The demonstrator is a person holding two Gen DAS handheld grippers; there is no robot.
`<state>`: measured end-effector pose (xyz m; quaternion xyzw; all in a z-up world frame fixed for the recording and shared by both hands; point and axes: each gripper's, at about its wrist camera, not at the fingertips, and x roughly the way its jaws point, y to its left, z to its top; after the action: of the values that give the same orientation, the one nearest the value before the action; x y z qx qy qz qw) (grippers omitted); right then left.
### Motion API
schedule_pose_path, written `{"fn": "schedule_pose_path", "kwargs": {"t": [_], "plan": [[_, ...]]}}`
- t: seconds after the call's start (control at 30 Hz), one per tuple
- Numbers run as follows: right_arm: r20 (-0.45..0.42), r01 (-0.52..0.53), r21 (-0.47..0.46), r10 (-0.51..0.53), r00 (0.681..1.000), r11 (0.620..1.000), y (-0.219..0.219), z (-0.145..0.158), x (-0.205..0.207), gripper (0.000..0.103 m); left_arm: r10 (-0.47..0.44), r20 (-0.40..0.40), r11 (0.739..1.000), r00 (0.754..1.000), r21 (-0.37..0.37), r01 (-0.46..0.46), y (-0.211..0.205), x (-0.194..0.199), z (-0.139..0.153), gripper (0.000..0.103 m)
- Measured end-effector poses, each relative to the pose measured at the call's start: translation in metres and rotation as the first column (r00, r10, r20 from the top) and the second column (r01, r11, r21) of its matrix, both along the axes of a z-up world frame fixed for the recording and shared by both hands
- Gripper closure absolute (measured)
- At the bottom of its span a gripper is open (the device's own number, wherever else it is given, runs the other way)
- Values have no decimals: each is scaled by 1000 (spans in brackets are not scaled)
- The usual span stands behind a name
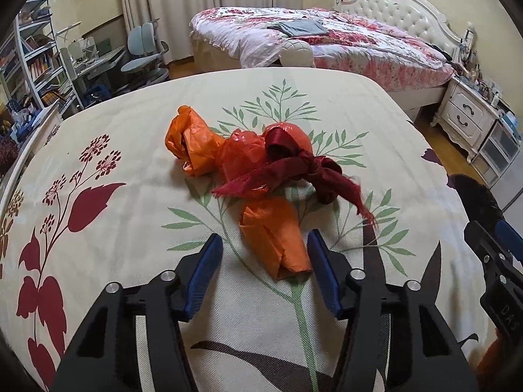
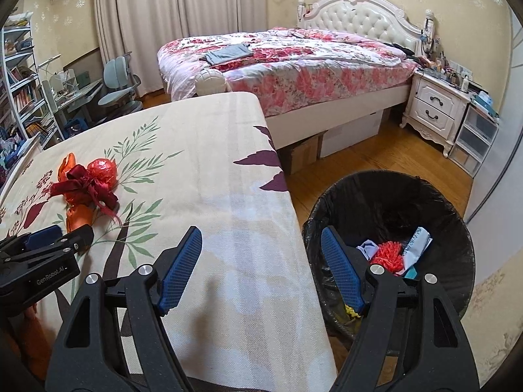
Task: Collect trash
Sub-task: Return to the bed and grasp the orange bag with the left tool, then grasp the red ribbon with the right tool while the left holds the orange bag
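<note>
Evidently the left hand-held gripper straddles the near orange end of the trash bundle at the counter middle, jaws partly apart, pads not pressing. Rightward, the right hand-held gripper hangs wide and empty over the counter's edge, beside the waiting bin.

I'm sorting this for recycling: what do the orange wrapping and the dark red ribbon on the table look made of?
Orange wrapping: likely thin plastic film or glossy paper; it crinkles and holds sharp folds, with shiny patches. Dark red ribbon: looks like woven satin fabric, given its soft sheen, knot and frayed ends.
</note>
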<state>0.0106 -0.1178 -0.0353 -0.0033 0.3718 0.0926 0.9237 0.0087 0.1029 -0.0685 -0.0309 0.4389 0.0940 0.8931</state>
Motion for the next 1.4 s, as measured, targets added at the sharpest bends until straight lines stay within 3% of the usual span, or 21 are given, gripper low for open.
{"fn": "schedule_pose_path", "kwargs": {"t": [0.07, 0.17, 0.43, 1.03, 1.17, 1.23, 1.3, 1.4], "plan": [[2, -7, -1, 7, 1000, 1000, 2, 1, -1, 29, -16, 10, 1000, 1000, 0, 16, -1, 0, 1, 65], [6, -23, -5, 23, 1000, 1000, 7, 2, -2, 29, -26, 20, 1000, 999, -4, 26, 2, -3, 1, 69], [11, -79, -10, 79, 997, 997, 29, 6, -5, 29, -12, 35, 1000, 999, -22, 13, 19, -17, 5, 71], [4, -282, -49, 283, 959, 958, 126, 10, 1, 30, 147, 73, 989, 986, 9, -148, 103, -32, 12, 71], [-18, -311, -79, 310, 951, 947, 144, 4, 7, 43, 156, 75, 988, 985, 7, -157, 110, -32, 11, 71], [-37, -321, -90, 318, 947, 943, 149, 1, 10, 54, 159, 77, 987, 984, 2, -159, 113, -33, 12, 71], [-47, -327, -92, 324, 945, 941, 152, 1, 10, 73, 162, 79, 987, 984, -3, -162, 113, -35, 12, 71], [-46, -325, -94, 322, 945, 941, 151, 1, 7, 84, 163, 81, 987, 983, -9, -163, 114, -36, 12, 71]]}}
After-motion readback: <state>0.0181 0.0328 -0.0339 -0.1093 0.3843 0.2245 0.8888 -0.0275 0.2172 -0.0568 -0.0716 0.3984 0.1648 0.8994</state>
